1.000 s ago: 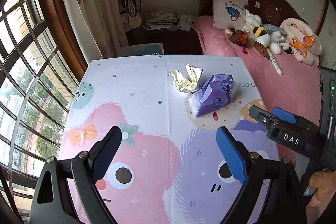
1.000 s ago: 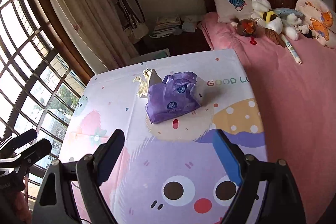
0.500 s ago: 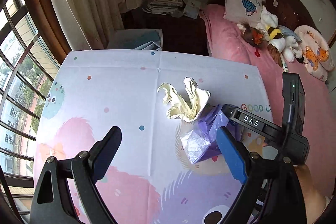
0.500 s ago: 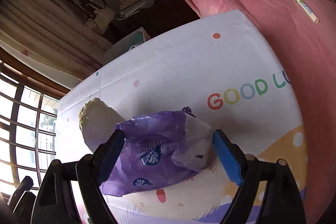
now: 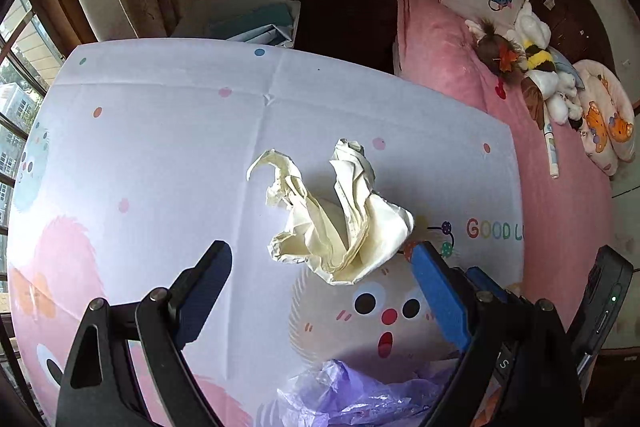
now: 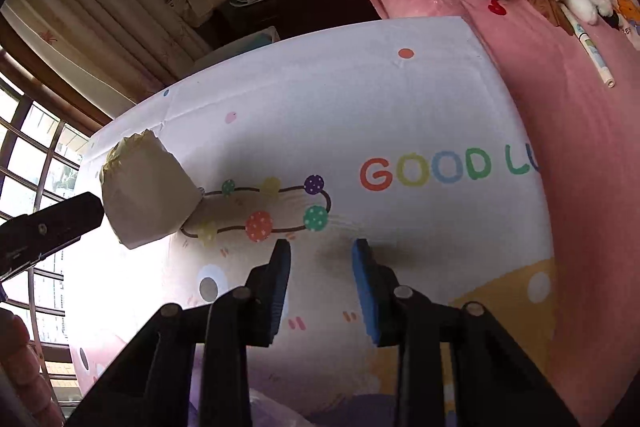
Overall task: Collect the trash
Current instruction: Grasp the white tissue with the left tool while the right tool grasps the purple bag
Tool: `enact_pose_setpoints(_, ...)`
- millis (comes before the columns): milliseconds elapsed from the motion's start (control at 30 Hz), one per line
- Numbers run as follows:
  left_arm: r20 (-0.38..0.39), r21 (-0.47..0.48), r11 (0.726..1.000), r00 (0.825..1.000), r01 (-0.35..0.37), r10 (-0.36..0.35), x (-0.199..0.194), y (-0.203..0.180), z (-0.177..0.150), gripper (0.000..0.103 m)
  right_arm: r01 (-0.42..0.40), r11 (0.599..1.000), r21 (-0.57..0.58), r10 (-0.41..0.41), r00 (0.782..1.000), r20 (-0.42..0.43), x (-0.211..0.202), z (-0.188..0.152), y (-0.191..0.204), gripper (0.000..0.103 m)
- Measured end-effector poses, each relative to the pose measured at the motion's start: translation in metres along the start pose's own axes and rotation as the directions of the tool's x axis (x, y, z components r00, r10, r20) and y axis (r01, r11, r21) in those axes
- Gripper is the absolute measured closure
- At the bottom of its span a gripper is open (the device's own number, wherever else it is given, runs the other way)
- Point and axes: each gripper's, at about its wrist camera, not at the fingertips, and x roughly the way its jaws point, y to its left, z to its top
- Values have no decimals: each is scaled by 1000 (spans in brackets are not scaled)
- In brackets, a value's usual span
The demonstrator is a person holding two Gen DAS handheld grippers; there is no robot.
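Both tools share one build. The left gripper [image 5: 320, 269] has two black angular arms, each pinned with round silver screws, ending in fingers faced with flat blue pads [image 5: 440, 301]. The right gripper [image 6: 322, 281] has the same black linkage, silver pivot pins and blue pads [image 6: 366, 291]. In the left wrist view, the right tool's black body carries white lettering, with only an "S" readable, and a black unit beside it shows a small green light. The person's fingers [image 6: 24, 359] show at the right wrist view's lower left edge.
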Motion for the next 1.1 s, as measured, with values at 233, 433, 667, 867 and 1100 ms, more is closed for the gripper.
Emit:
enact_pose_setpoints(233,-61,-66,998,998,3,-7,45,3,14,46,-29,1000,12,29,1000,-3,-4,-4,-8,71)
enact_pose_setpoints(433,-35,-65,998,999,-4,1,42,5,8,73,-75,997,0,75,997,-13,-14,-12,-8,71)
enact_pose_setpoints(667,26,51,997,998,-62,61,-11,15,-26,74,-139,990,28,140,990,-23,-31,-20,-4,65)
enact_pose_setpoints(867,55,61,996,997,-57,54,-58,36,-70,74,-156,973,169,164,986,-34,-49,-29,-12,35)
enact_pose_setpoints(1100,66,-20,999,997,-30,31,-94,73,-118,74,-116,915,387,156,985,-74,-60,-54,-20,19)
